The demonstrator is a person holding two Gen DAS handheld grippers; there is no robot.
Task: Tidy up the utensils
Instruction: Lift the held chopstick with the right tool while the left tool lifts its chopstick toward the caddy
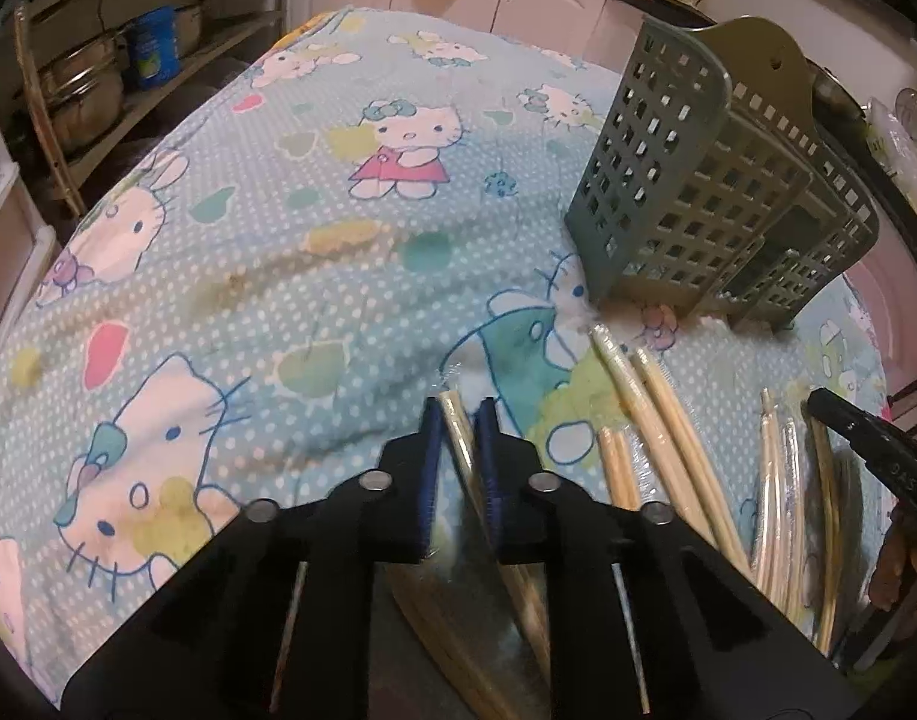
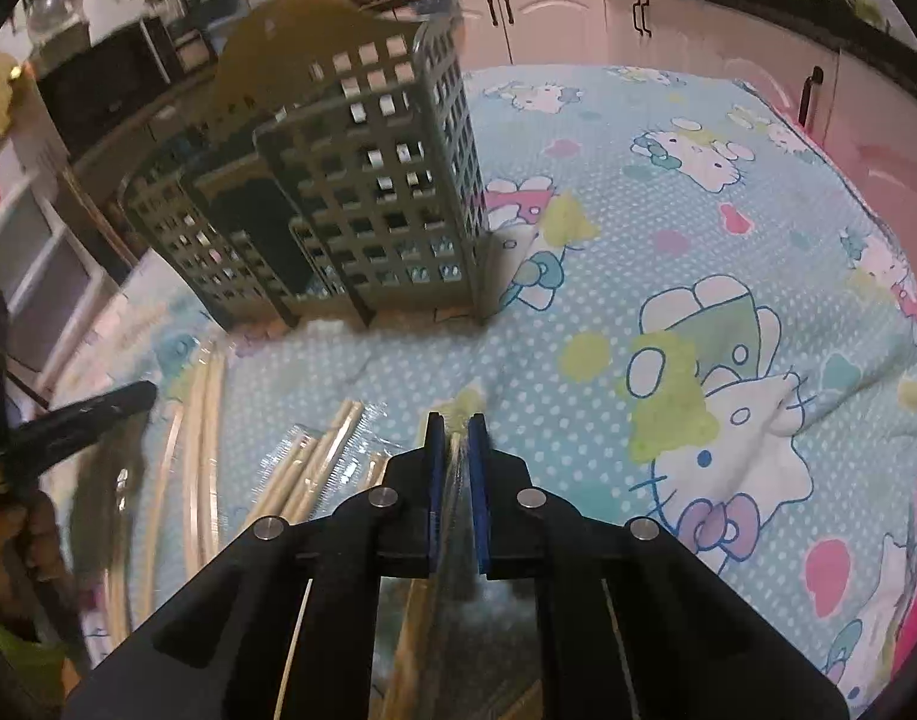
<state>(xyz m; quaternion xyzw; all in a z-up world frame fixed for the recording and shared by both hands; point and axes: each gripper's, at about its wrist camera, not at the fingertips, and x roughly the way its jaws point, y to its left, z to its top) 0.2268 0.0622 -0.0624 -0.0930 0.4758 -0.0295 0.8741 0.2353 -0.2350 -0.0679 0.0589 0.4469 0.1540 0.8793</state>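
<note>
A grey-green perforated utensil holder (image 1: 704, 192) stands on the Hello Kitty cloth, far right of my left gripper; in the right wrist view the holder (image 2: 338, 198) is ahead and to the left. My left gripper (image 1: 458, 420) is shut on a plastic-wrapped pair of chopsticks (image 1: 458, 438). My right gripper (image 2: 456, 429) is shut on another wrapped pair of chopsticks (image 2: 455, 468), seen edge-on and blurred. Several more wrapped chopsticks (image 1: 650, 414) lie on the cloth in front of the holder; they also show in the right wrist view (image 2: 320, 462).
The table cloth (image 1: 314, 276) covers the whole table. White cabinets (image 2: 578, 24) and a dark counter with bottles and pans run along the back. Shelves with pots and a blue tub (image 1: 152, 48) stand left. The other gripper's dark finger (image 1: 866, 444) shows at right.
</note>
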